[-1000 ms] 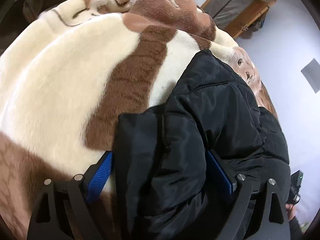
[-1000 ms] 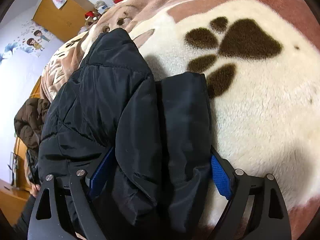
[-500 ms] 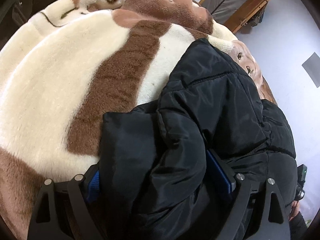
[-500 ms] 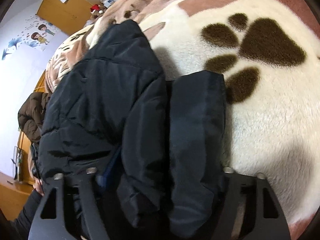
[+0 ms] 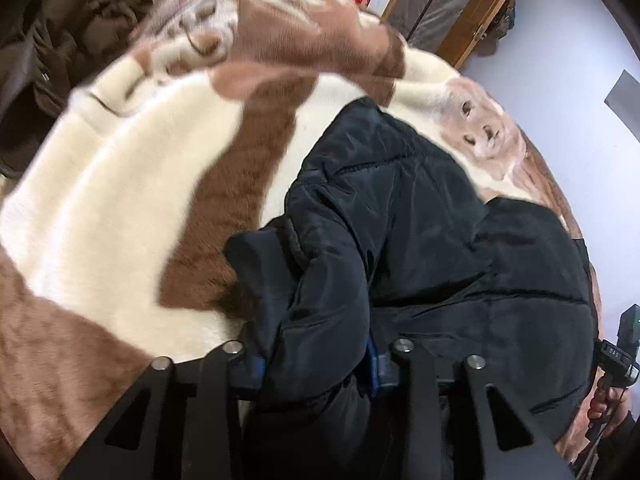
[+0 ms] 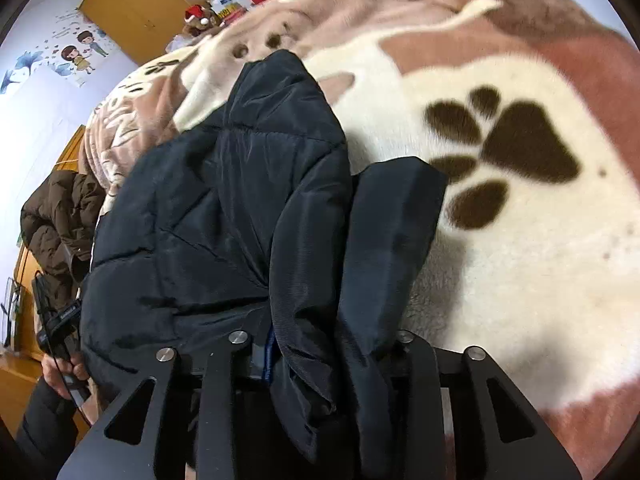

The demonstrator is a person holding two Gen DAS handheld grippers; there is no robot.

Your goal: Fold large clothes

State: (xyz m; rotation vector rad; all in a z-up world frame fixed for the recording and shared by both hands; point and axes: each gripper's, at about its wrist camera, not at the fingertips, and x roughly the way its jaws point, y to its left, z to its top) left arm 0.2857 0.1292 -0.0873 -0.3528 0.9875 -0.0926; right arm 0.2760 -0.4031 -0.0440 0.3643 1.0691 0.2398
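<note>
On the far left, a brown padded coat (image 6: 60,220) lay heaped beside the bed, and a person's hand (image 6: 64,368) gripped a black handle at the near left edge of the right wrist view. The black quilted puffer jacket (image 5: 420,240) lay across the cream and brown plush blanket (image 5: 120,200), its far end reaching toward a dog-face print. The left gripper (image 5: 316,360) was closing its jaws at the near edge of the jacket, a thick bunched fold of black fabric pinched between the blue pads (image 5: 373,364). To the right, the right gripper (image 6: 328,356) was likewise closing, with another bundle of the same jacket (image 6: 240,208) clamped between its jaws, the folded sleeve (image 6: 392,240) hanging on the right side. Beyond it, a dark brown paw print (image 6: 516,148) marked the blanket (image 6: 540,280). A yellow wooden wardrobe (image 6: 132,4) stood at the far left wall.
</note>
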